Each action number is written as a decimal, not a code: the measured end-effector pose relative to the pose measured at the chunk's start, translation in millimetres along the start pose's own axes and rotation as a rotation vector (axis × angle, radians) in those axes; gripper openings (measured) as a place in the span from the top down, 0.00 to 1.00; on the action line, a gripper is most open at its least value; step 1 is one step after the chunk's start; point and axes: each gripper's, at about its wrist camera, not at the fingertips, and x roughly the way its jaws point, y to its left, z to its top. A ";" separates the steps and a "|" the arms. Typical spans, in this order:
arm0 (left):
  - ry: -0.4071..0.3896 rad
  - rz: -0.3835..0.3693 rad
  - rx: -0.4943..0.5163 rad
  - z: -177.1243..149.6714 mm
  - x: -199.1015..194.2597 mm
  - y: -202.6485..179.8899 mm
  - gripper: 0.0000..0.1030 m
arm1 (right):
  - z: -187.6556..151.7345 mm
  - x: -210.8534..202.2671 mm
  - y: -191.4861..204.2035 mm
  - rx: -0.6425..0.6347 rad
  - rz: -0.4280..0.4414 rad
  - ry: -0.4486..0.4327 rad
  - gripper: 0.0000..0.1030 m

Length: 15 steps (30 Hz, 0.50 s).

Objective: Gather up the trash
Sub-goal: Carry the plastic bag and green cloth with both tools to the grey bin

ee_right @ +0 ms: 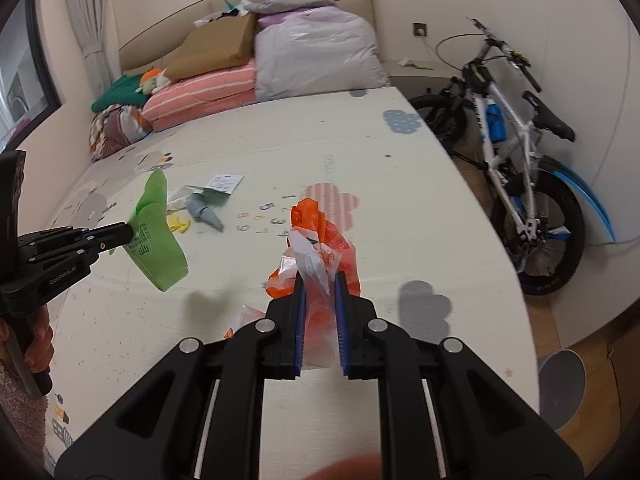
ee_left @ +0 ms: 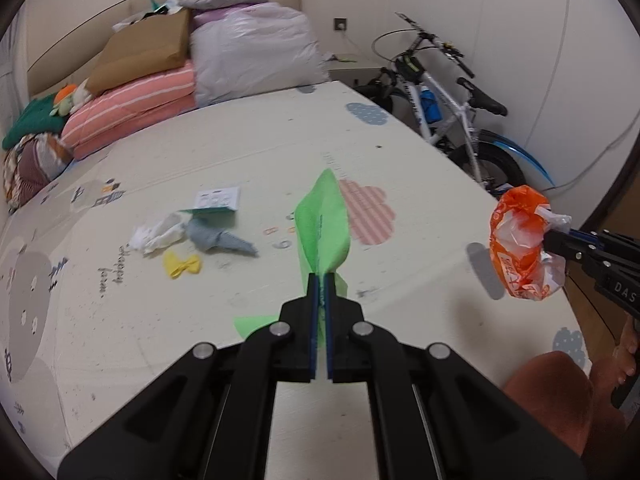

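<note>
My left tongs are pressed together on a flat green plastic bag, which stands up from the tips above the bed. My right tongs pinch a crumpled orange and clear plastic bag, lifted clear of the pale printed play mat that covers the bed; its shadow lies on the mat beneath it. In the left view the right tongs hold that bag out near the mat's right edge. More trash lies on the mat beyond both tongs: a wad of white tissue, a grey cone-shaped wrapper, a small yellow bow-shaped scrap and a white printed card, close together. Striped pink pillows are stacked at the headboard, and a white bicycle stands beside the bed.
</note>
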 end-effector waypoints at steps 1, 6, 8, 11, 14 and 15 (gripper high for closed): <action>-0.004 -0.022 0.022 3.9 -0.5 -16.0 0.97 | -3.6 -9.3 -14.6 0.016 -0.021 -0.009 0.88; -0.015 -0.128 0.136 21.9 4.1 -105.0 0.97 | -29.1 -59.1 -98.5 0.124 -0.131 -0.047 0.88; -0.017 -0.170 0.177 25.6 5.0 -140.2 0.97 | -41.6 -79.9 -136.0 0.180 -0.177 -0.059 0.88; -0.013 -0.239 0.246 31.8 10.0 -200.5 0.97 | -61.5 -110.5 -191.8 0.262 -0.245 -0.074 0.88; -0.002 -0.316 0.312 33.7 16.7 -258.2 0.97 | -83.9 -140.4 -239.4 0.332 -0.312 -0.091 0.88; 0.001 -0.335 0.334 33.2 19.0 -275.1 0.97 | -91.8 -150.0 -255.2 0.355 -0.335 -0.097 0.88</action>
